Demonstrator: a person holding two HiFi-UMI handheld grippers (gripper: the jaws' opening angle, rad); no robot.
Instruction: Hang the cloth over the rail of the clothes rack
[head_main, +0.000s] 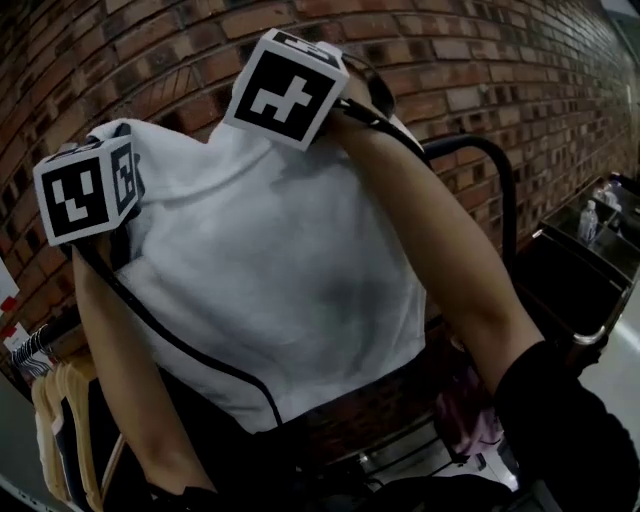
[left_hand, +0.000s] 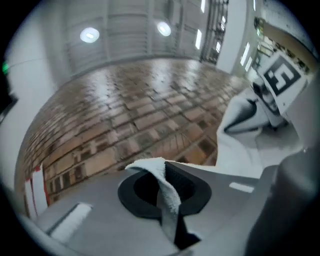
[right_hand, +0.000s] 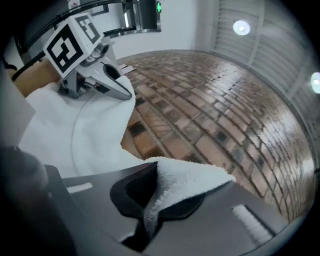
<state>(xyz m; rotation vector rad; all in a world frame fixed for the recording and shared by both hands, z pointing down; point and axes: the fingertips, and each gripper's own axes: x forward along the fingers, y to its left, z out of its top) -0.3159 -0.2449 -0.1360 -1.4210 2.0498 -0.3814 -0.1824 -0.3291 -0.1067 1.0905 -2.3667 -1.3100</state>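
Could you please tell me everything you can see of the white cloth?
The cloth is white, with a soft, towel-like pile. It is held up and spread out in front of a brick wall, hanging down as a broad sheet with a few shallow folds. The left claw is shut on one top corner and the right claw on the other, each pinching a fold of it. Its lower edge hangs free.
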